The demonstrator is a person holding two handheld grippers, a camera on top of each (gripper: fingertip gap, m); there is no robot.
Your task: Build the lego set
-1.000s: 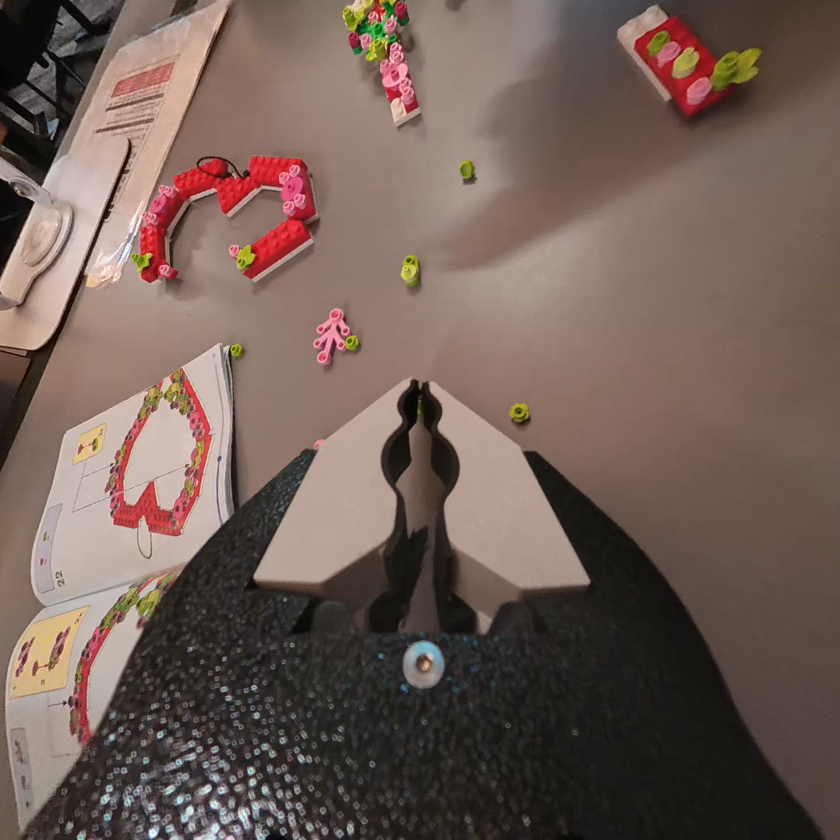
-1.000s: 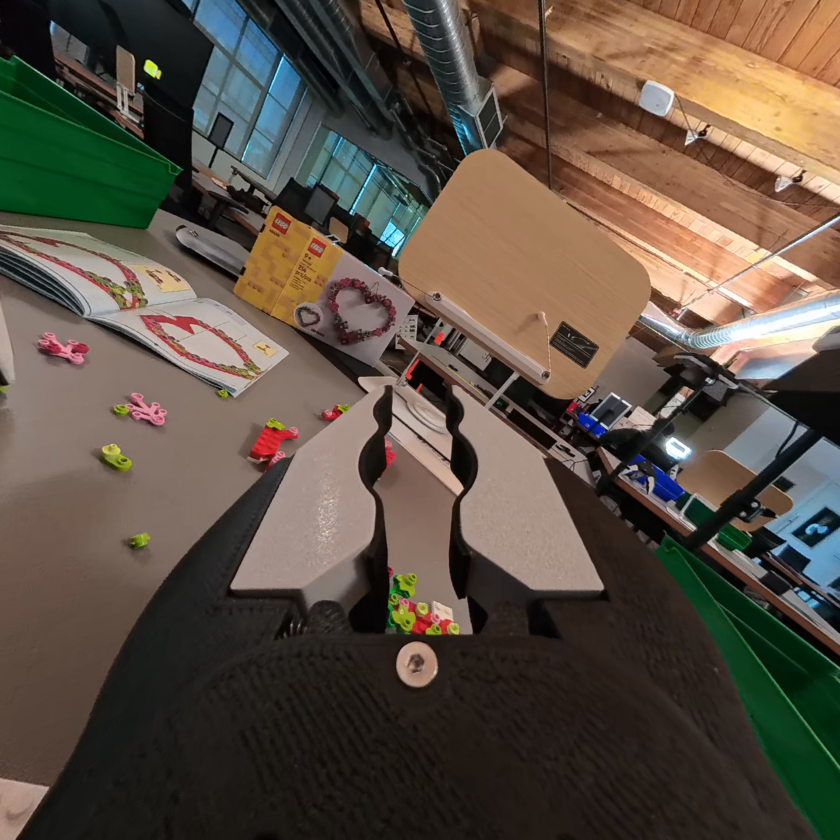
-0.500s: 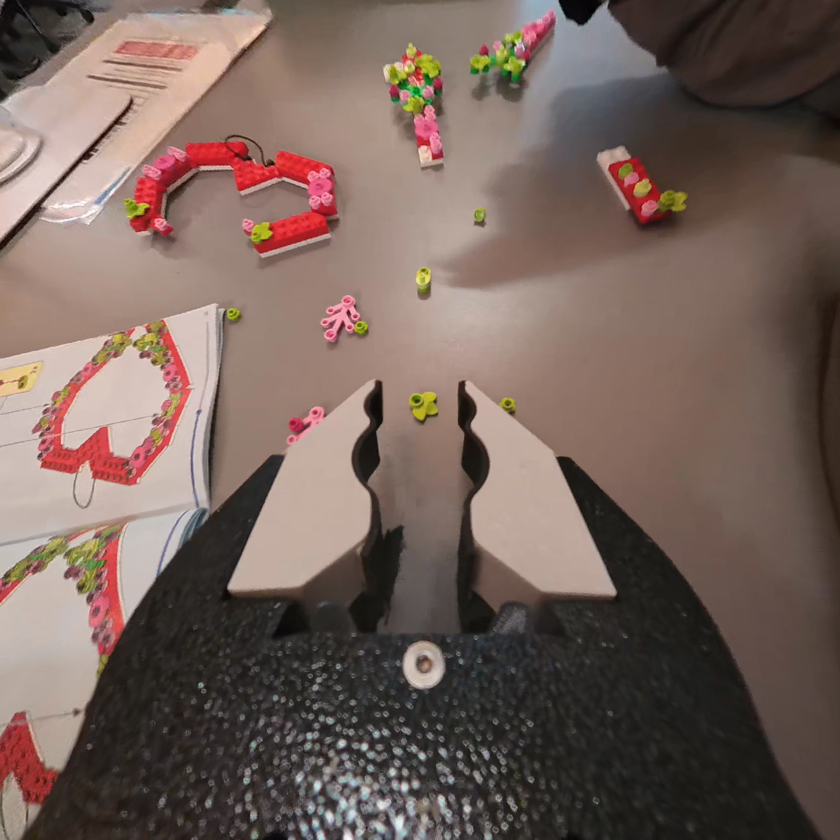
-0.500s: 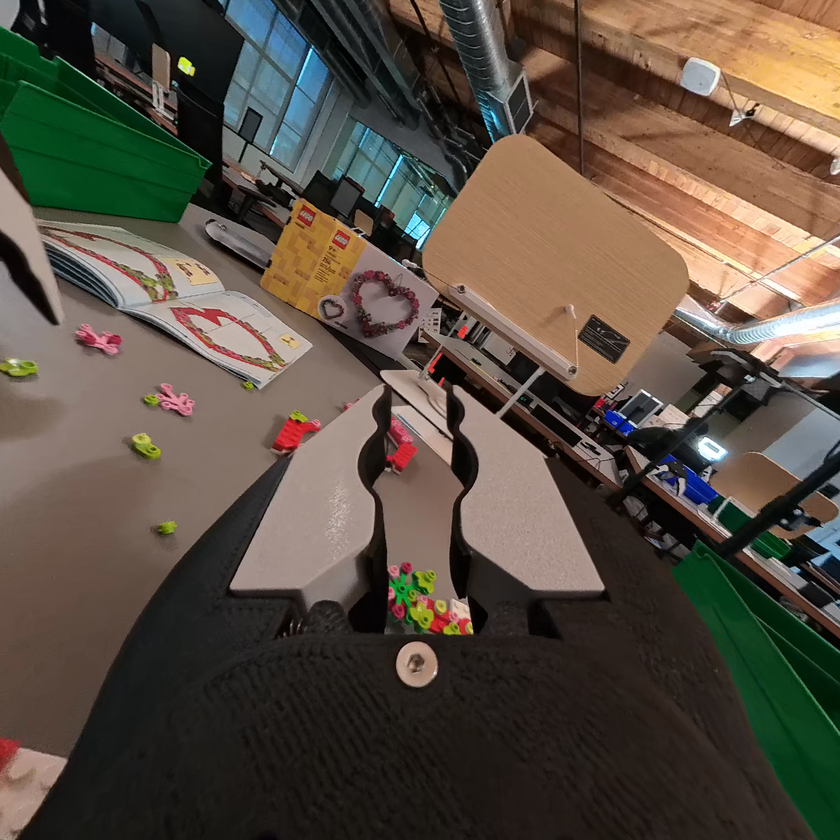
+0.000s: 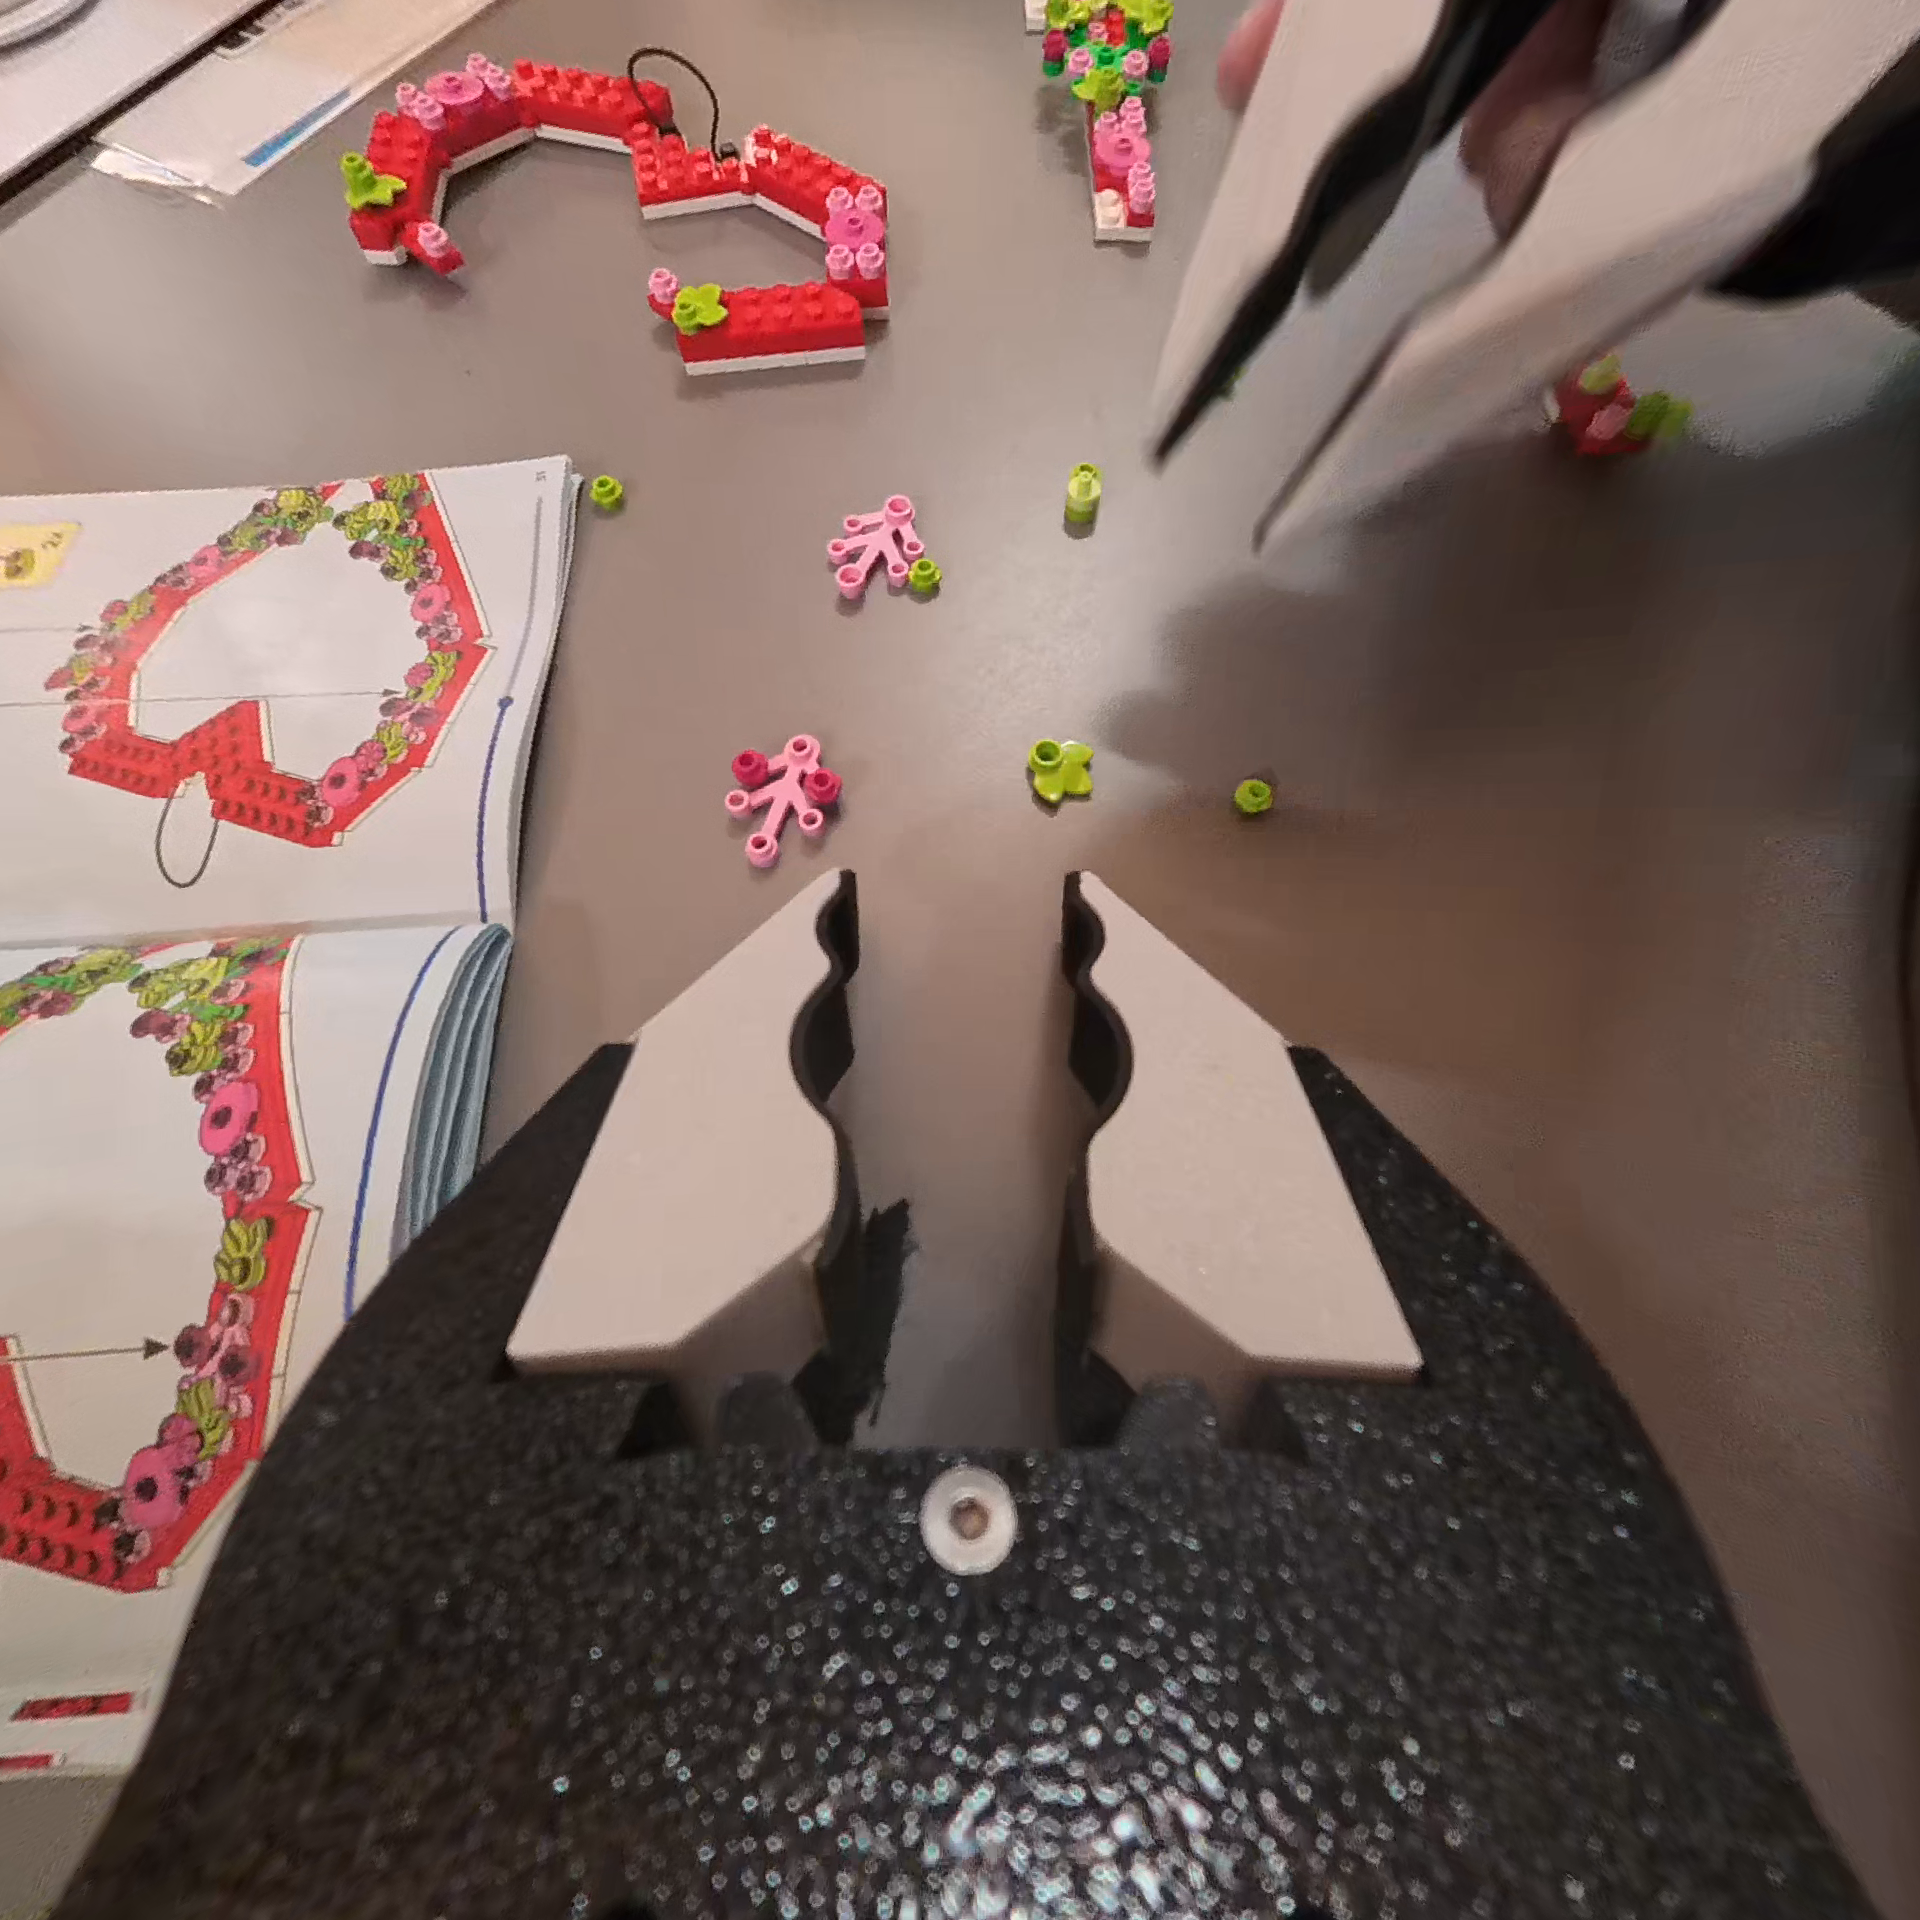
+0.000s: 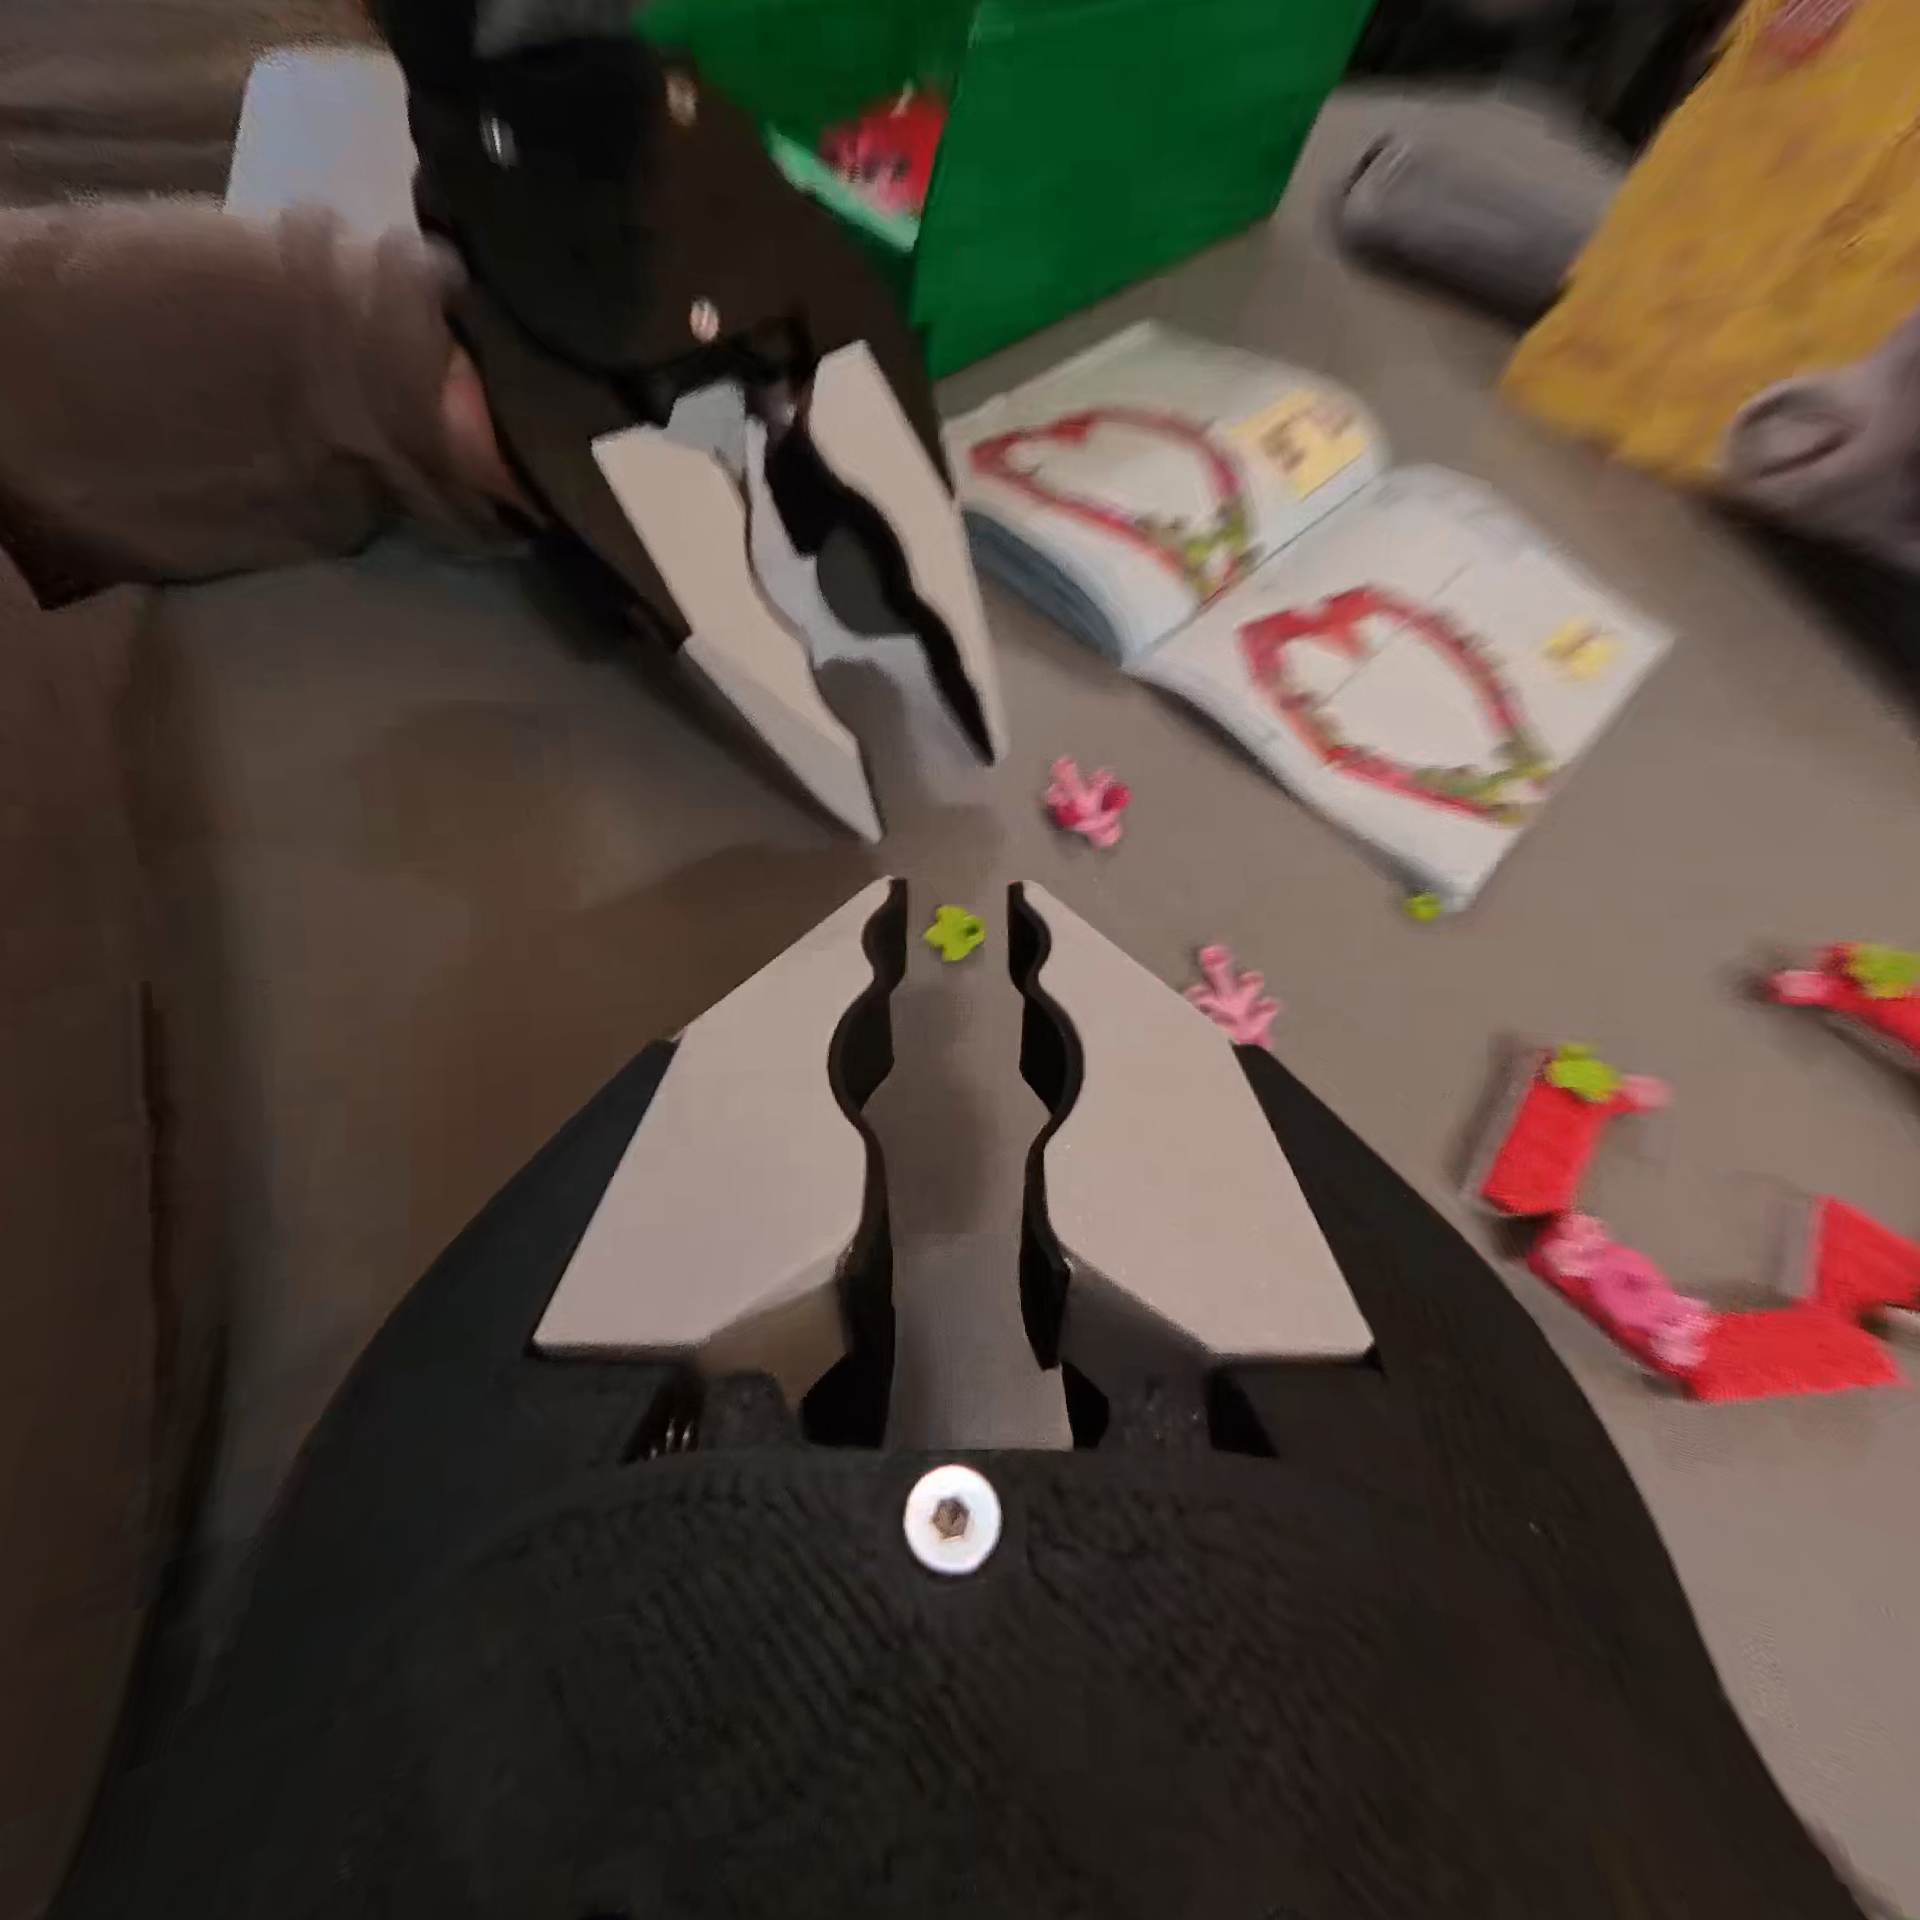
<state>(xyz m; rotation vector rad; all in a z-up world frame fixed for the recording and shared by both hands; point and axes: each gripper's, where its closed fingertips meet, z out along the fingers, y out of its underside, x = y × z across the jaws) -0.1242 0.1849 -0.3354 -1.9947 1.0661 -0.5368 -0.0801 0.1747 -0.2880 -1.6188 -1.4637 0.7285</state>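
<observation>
A lime leaf piece (image 5: 1060,771) lies on the grey table (image 5: 1455,935) just ahead of my left gripper (image 5: 961,883), which is open and empty. In the right wrist view the leaf (image 6: 954,932) shows in the gap just beyond the tips of my right gripper (image 6: 954,885), open and empty. The right gripper (image 5: 1210,499) comes in blurred from the upper right, tips above the table. The left gripper (image 6: 928,795) faces it, tips close. A red arc assembly (image 5: 623,156) with a black cord and a red brick segment (image 5: 774,322) lie farther back.
An open instruction booklet (image 5: 260,675) lies at left. Loose pieces: two pink branches (image 5: 781,795) (image 5: 878,545), lime studs (image 5: 1254,795), a lime piece (image 5: 1082,492). A flower stick assembly (image 5: 1112,104) and a small red assembly (image 5: 1605,410) lie beyond. A green bin (image 6: 1091,156) and a yellow box (image 6: 1714,260) stand behind. Tip to tip, the grippers are about 7 cm apart.
My left gripper opened, left the lime leaf on the table and drew back. My right gripper swung down from facing the room to point at the table near the leaf.
</observation>
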